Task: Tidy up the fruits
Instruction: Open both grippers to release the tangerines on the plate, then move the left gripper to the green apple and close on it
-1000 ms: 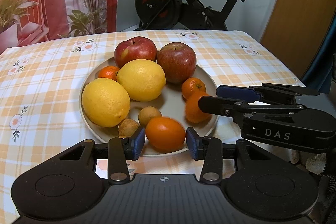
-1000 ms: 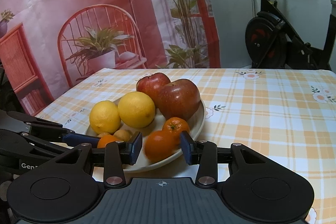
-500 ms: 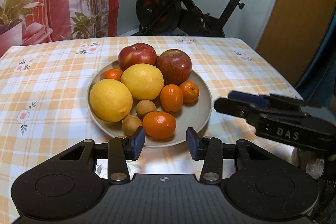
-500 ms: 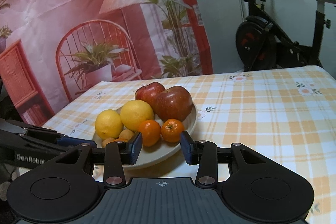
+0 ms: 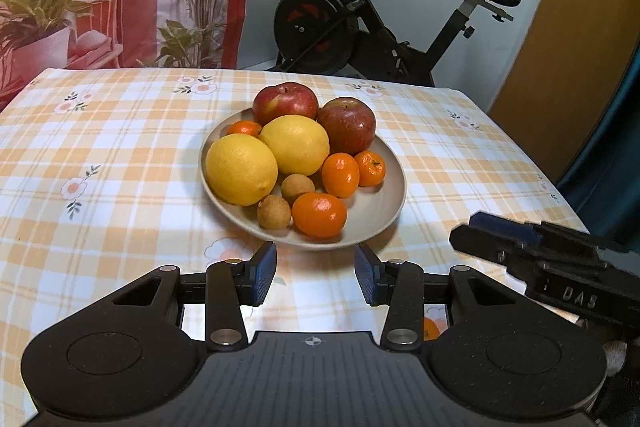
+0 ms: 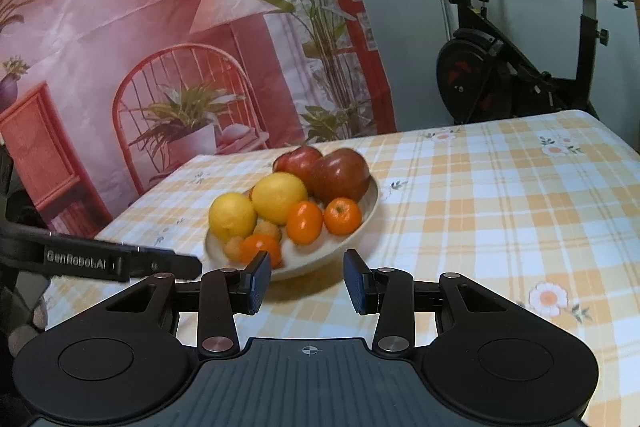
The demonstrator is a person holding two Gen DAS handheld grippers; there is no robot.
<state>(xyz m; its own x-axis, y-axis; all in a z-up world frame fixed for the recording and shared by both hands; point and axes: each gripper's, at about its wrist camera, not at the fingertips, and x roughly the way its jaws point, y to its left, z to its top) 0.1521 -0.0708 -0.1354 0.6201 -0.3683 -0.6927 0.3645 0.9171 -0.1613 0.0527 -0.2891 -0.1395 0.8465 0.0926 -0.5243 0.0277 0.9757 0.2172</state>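
You are at a table (image 5: 100,155) with a yellow checked cloth; an exercise bike (image 5: 360,27) stands behind it, and a pink curtain (image 6: 140,27) with a painted chair hangs on the far left.

All the fruit you can see sits on one plate (image 5: 394,187) in the middle of the table. Two apples (image 5: 346,125) are at the far side, with two lemons (image 5: 240,169) in front of them. The oranges (image 5: 319,214) and two little brown fruits (image 5: 274,213) lie at the near edge — one more small orange peeks out behind the lemons. Nothing lies loose on the cloth as far as you can see.

Your left gripper (image 5: 316,273) hangs just near the plate's front rim, its jaws partly apart with nothing between them. Your right gripper (image 6: 307,281) is the same: a small gap, empty, just short of the plate.

So the job looks almost done, or fully done — the fruit is gathered and grouped by kind. You hold no fruit in either gripper. If there is anything left, it may be only a small tidy of the oranges.
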